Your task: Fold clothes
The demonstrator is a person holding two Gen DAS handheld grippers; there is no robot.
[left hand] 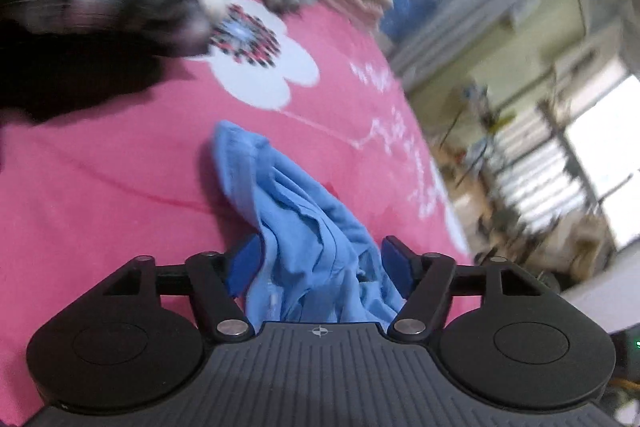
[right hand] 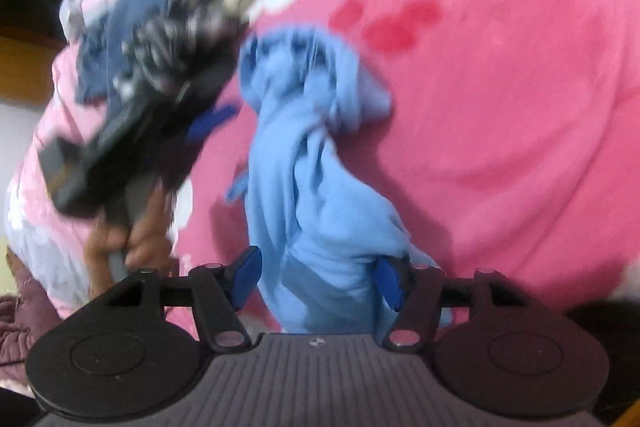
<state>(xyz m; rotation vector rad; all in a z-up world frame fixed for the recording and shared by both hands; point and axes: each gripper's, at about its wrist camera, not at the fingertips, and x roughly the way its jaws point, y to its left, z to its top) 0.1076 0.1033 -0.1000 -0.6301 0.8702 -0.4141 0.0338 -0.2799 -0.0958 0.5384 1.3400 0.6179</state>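
both grippers, left gripper (left hand: 320, 263) and right gripper (right hand: 318, 277), stood spread, blue garment (right hand: 304, 163) bunched loose between pads, unpinched; best regrip separate edges, spread flat on pink bedsheet (left hand: 120, 195).

Ahead of the right gripper, the left gripper (right hand: 212, 119) smears into motion blur, its jaws unreadable, while the blue garment's (right hand: 316, 187) near end disappears behind the gripper body.

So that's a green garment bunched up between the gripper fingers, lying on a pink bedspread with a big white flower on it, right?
Not quite: the garment is light blue, not green. The left wrist view shows it clearly, bunched between the fingers of the left gripper. The rest holds: it lies on the pink bedspread with the big white flower.
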